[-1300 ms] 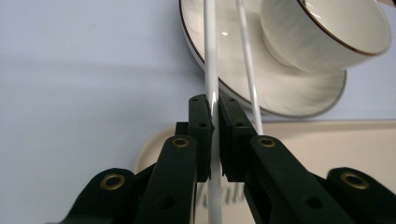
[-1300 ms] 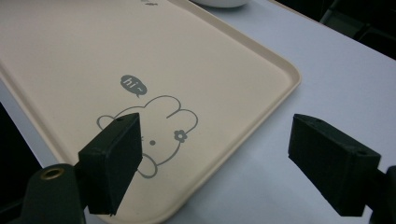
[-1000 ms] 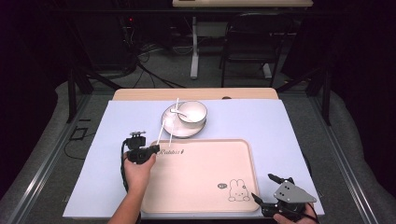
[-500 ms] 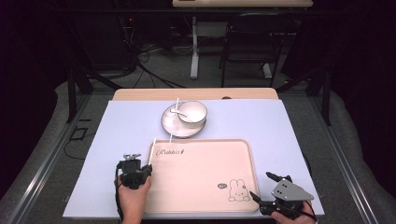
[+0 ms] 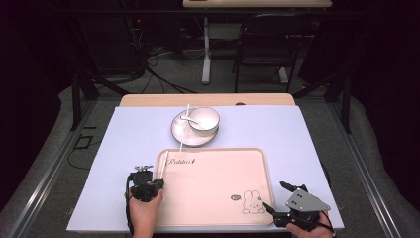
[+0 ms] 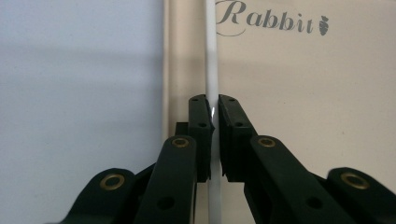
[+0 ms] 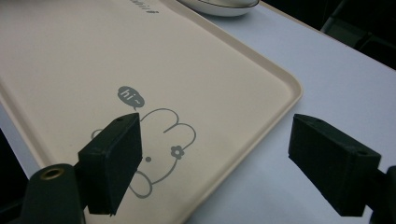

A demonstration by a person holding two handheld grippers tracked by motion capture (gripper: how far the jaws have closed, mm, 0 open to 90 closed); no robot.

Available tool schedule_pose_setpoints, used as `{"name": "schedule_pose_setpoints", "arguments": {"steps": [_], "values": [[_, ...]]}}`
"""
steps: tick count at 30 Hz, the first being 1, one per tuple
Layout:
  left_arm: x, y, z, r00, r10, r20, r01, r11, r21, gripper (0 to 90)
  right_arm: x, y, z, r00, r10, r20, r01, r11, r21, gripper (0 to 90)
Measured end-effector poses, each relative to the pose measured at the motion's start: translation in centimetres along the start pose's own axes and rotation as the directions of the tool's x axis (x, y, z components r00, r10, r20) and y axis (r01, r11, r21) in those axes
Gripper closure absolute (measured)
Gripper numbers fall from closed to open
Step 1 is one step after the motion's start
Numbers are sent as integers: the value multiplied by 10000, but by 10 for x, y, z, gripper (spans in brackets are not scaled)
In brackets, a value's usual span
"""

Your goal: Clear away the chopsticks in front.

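Note:
My left gripper (image 5: 159, 182) is shut on a thin white stick (image 5: 164, 162), gripping near its lower end. The stick (image 6: 211, 70) points away from me along the left rim of the beige tray (image 5: 213, 153), beside the "Rabbit" lettering (image 6: 271, 21). A second white stick (image 5: 182, 144) leans from the plate (image 5: 181, 134) toward the tray's far rim. The plate carries a white bowl (image 5: 204, 118). My right gripper (image 5: 276, 196) stands open at the tray's near right corner, beside the rabbit drawing (image 7: 159, 149). Nothing is between the right gripper (image 7: 215, 158) jaws.
A pale blue mat (image 5: 307, 144) covers the wooden table (image 5: 208, 99) under the tray and plate. Black frame legs and cables stand on the floor beyond the table. Open mat lies on both sides of the tray.
My left gripper has drawn back toward the near edge and sunk a little, carrying the white stick away from the plate. The right gripper has stayed put.

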State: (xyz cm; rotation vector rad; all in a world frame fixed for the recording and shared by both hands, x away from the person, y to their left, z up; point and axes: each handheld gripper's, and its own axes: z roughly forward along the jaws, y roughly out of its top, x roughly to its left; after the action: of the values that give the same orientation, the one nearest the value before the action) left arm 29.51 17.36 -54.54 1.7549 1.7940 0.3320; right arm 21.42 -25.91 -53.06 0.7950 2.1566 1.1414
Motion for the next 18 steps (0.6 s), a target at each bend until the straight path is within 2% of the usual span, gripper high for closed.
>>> {"name": "schedule_pose_setpoints", "arguments": {"steps": [5,11,18], "values": [[-1,1,1,10000,-63,45,64,10000,-60,847,0,0,0,10000,-20,19,20,10000,-7,171],[-2,1,2,9997,210,-115,-211,9998,-45,841,0,0,0,10000,-10,-3,10,10000,1,171],[-1,0,2,9997,216,-94,-217,9997,-128,841,0,0,0,10000,-2,-3,2,10000,-2,171]]}}
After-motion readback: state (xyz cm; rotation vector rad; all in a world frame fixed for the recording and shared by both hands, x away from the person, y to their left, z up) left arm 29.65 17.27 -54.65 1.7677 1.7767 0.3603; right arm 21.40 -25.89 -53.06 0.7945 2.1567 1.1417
